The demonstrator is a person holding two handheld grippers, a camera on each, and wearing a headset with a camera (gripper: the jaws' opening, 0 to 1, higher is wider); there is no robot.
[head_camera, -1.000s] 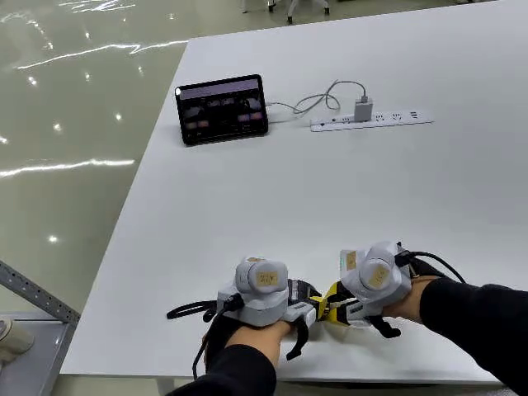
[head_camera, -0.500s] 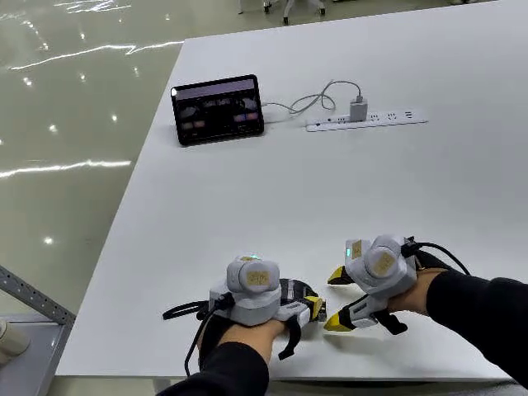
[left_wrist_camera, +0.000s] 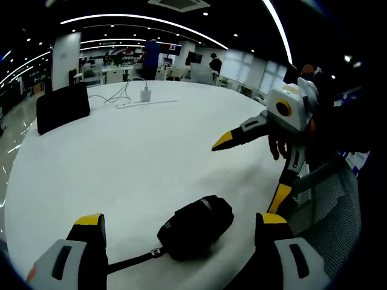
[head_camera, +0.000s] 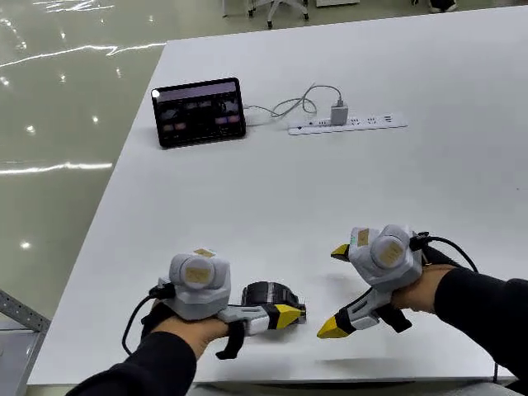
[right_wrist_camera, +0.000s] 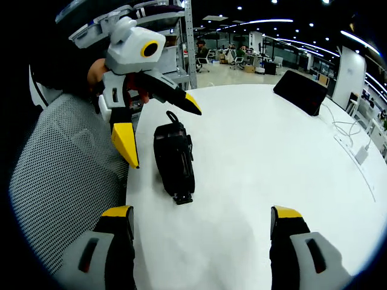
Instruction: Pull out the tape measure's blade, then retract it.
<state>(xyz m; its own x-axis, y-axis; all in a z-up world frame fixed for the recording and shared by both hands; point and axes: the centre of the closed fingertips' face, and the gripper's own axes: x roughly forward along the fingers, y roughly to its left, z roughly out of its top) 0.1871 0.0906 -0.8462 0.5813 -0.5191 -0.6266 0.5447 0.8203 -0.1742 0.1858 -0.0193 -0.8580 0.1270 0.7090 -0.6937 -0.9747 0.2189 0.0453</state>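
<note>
Your left gripper (left_wrist_camera: pixel 180 219) stands with its jaws spread wide. The black tape measure (head_camera: pixel 267 294) lies on the white table (head_camera: pixel 272 198) between them, near the table's front edge, and neither jaw clamps it. Your right gripper (head_camera: pixel 336 290) is near it on the right, jaws likewise spread wide, tips aimed toward the tape measure, holding nothing.

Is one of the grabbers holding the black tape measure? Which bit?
Nothing is held. The tape measure lies on the table between the jaws of the open left gripper; the right gripper is open too.
</note>
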